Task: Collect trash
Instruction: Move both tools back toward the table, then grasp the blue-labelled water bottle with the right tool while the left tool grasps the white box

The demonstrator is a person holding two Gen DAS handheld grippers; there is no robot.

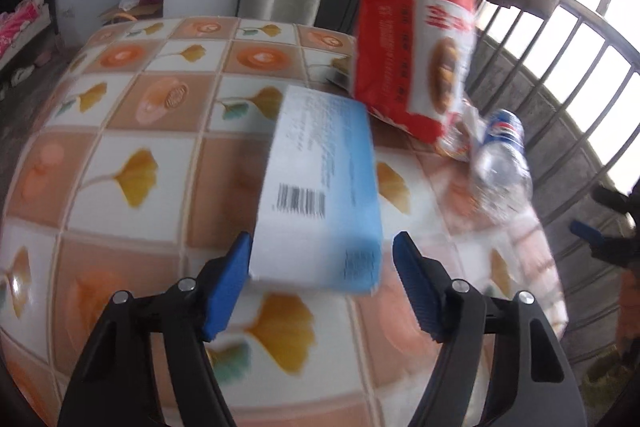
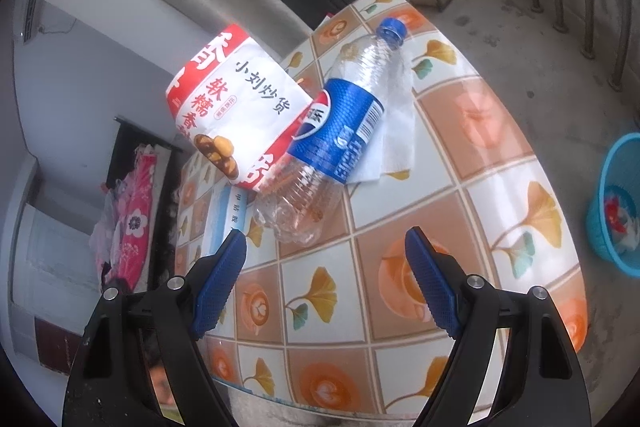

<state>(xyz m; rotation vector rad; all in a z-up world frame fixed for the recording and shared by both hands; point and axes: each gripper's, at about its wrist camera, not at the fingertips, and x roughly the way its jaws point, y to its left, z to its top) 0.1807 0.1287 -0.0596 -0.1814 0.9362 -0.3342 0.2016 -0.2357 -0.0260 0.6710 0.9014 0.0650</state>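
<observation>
Blue basket (image 2: 618, 199) on floor — table (image 2: 460, 163) between

A table (image 2: 500, 131) under a tiled ginkgo-and-coffee-cup cloth carries the litter — blue-white box (image 1: 320, 187), red-white snack bag (image 2: 236, 107), clear bottle (image 2: 336, 139) on a white tissue (image 2: 396, 143).

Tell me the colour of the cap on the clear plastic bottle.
Blue; the screw cap of the clear plastic bottle shows best in the right wrist view.

Bright daylight floods through the railing (image 1: 568, 67), motion blur smears the left view, and fisheye edges bend.
</observation>
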